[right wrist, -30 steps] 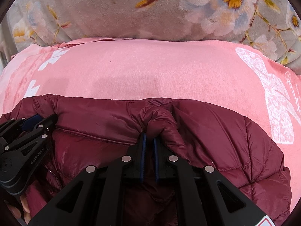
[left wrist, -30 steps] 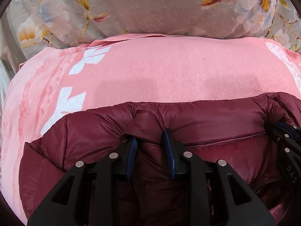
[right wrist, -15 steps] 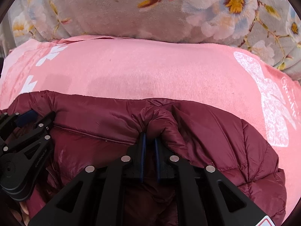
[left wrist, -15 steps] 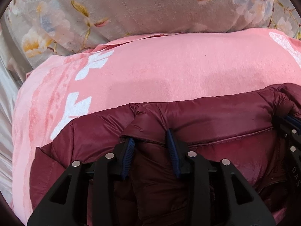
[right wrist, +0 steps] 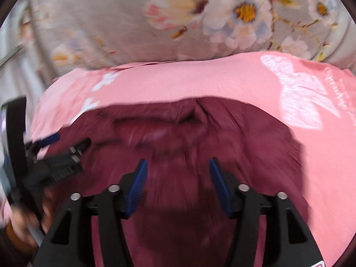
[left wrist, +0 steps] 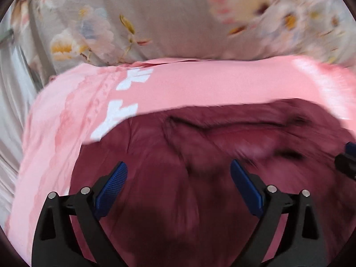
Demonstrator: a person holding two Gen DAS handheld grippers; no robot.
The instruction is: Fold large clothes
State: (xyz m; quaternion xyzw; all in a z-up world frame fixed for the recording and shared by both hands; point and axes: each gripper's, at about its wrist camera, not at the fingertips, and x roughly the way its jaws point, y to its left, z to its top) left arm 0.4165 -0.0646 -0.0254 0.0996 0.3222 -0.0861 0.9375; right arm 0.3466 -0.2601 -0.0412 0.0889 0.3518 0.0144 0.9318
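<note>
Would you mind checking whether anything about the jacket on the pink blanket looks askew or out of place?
Nothing looks damaged. The maroon jacket lies on the pink blanket, its far edge rumpled into a puckered fold rather than lying flat. Both views are motion-blurred, so finer detail cannot be judged.

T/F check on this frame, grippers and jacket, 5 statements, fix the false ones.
1. The left gripper is clamped on a fold of the jacket. False: its jaws have just been opening, stand wide, and nothing is pinched between them.
2. The maroon puffer jacket lies on a pink blanket. True.
3. The right gripper is open, pads off the fabric. True; its jaws have just been opening too.
4. A plain blue sheet lies beyond the blanket. False: it is a grey floral cover.
5. The left gripper shows at the left edge of the right wrist view. True.
</note>
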